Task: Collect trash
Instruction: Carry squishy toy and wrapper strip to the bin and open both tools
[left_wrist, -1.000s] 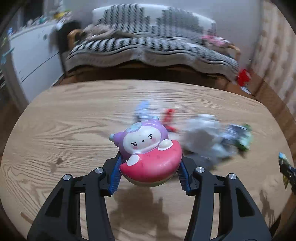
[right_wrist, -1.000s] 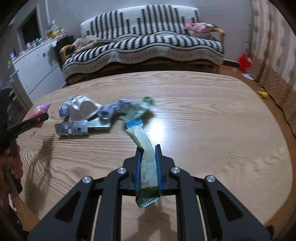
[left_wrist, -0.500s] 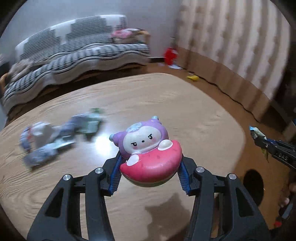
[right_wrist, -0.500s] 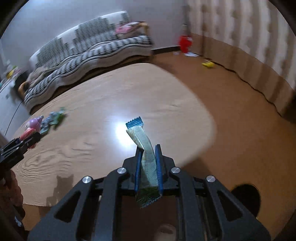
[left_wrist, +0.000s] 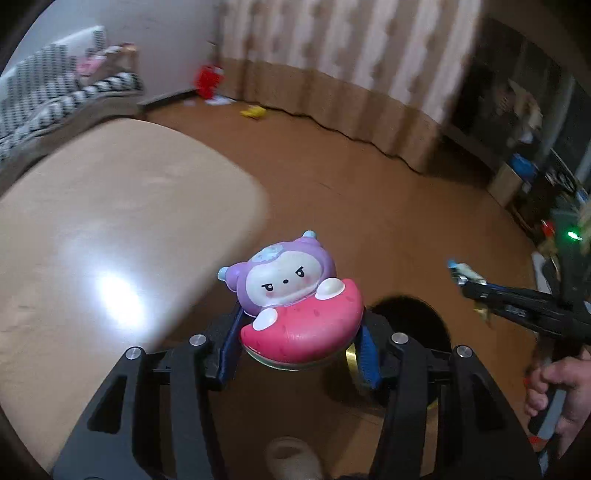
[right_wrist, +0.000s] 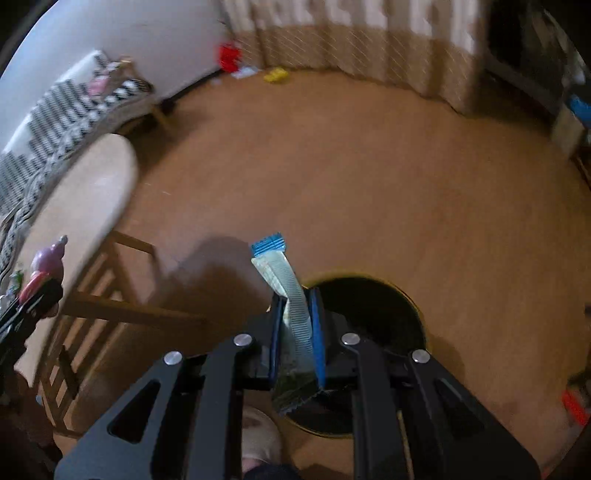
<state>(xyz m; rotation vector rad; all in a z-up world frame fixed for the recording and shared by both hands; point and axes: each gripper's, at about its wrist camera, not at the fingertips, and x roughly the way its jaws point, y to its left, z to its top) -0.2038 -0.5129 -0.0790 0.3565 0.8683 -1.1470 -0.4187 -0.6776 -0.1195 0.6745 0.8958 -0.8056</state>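
My left gripper (left_wrist: 297, 341) is shut on a purple-and-pink cartoon toy (left_wrist: 291, 295), held past the table's edge above the floor. A round black bin (left_wrist: 410, 325) with a gold rim shows just behind and right of it. My right gripper (right_wrist: 297, 332) is shut on a pale green wrapper with a blue end (right_wrist: 284, 288), hanging over the mouth of the same bin (right_wrist: 380, 314). In the left wrist view the right gripper (left_wrist: 469, 284) comes in from the right, held by a hand (left_wrist: 557, 391). The toy (right_wrist: 46, 260) also shows at the left of the right wrist view.
The light wooden table (left_wrist: 92, 229) lies to the left, with a wooden chair (right_wrist: 110, 295) beside it. A striped sofa (right_wrist: 74, 107) stands behind. Small red (right_wrist: 229, 55) and yellow (right_wrist: 275, 75) things lie on the brown floor by the curtained wall. A slippered foot (left_wrist: 291, 458) is below.
Both grippers have swung right, off the table and out over the floor to the black bin, each keeping its hold. The trash pile on the table has left view.
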